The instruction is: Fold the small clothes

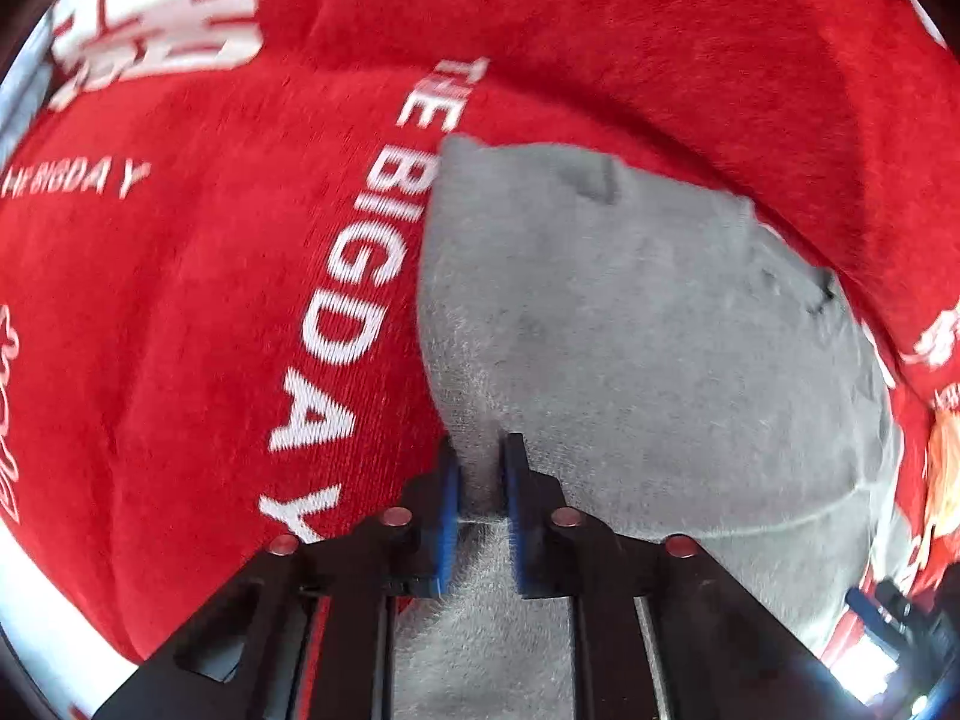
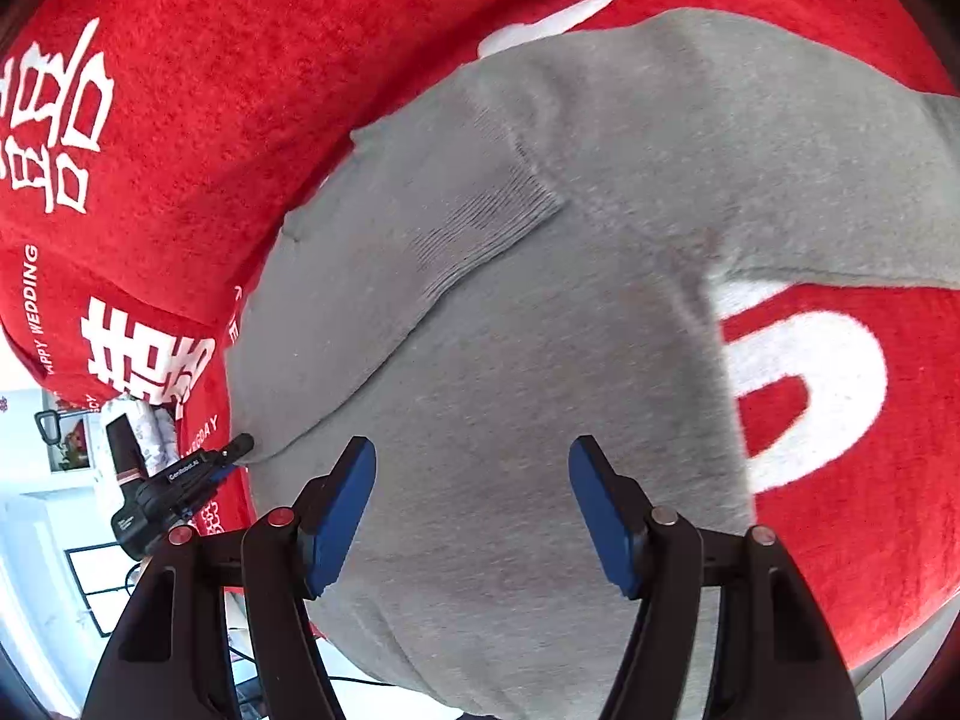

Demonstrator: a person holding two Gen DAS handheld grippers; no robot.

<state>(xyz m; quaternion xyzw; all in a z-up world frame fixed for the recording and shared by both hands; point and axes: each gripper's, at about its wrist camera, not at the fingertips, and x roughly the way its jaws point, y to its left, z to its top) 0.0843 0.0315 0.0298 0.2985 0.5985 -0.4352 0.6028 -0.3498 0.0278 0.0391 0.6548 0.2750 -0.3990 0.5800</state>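
- Grey knit garment [image 1: 630, 324] spread over red blanket [image 1: 180, 312] with white lettering, seen from left wrist view; edge of grey cloth running down between blue pads.
- Left gripper [image 1: 483, 504] narrowed on a pinch of that grey cloth, fibres visible between the pads; gripping near the garment's lower-left edge.
- Tip of right gripper [image 1: 888, 606] showing at lower right corner of the same view, beside the garment's far side.

- From right wrist view: same grey garment [image 2: 540, 300] filling the middle, lying on red blanket [image 2: 180, 120]; a ribbed cuff [image 2: 486, 234] on a sleeve laid diagonally across the body, apparently already turned inward.
- Right gripper [image 2: 474, 504] spread wide, holding nothing, hovering above the body of the garment.
- Left gripper [image 2: 237, 450] visible at left edge, tip touching the garment's border.
- White room furniture [image 2: 36, 480] beyond the blanket's edge, too blurred to name.

- Judged progress: early to middle; one sleeve seemingly folded in, body not yet doubled over, other sleeve stretching toward upper right and not tucked.
- Left to do, likely: tuck remaining sleeve, fold body, smooth flat.
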